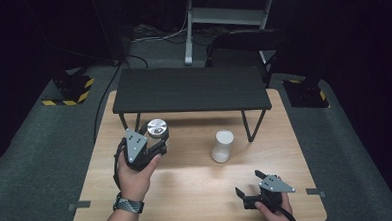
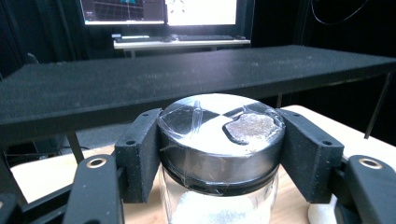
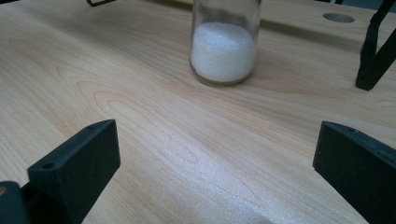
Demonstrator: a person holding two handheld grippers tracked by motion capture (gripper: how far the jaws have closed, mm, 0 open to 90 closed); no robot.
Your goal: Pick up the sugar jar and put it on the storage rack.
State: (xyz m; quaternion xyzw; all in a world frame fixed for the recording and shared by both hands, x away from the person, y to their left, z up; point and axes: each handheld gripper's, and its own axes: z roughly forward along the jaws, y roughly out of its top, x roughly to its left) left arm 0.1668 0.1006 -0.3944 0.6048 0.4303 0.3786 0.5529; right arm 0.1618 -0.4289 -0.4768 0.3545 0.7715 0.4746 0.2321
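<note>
My left gripper [image 1: 156, 138] is shut on a glass jar [image 1: 157, 128] with a shiny metal lid, at the table's left, just in front of the black shelf [image 1: 190, 88]. In the left gripper view the jaws clamp the jar's lid [image 2: 219, 135] from both sides, and white powder shows in the glass below. A second jar of white powder [image 1: 222, 146] stands upright on the middle of the table; in the right gripper view this jar [image 3: 223, 46] is ahead. My right gripper [image 1: 248, 183] rests near the front right, open, with bare wood between its jaws [image 3: 212, 158].
The low black shelf [image 2: 187, 79] spans the back of the wooden table [image 1: 197, 190] on thin metal legs [image 3: 373, 56]. A round hole [image 3: 338, 17] is in the tabletop behind the standing jar. Monitors and a desk lie beyond the shelf.
</note>
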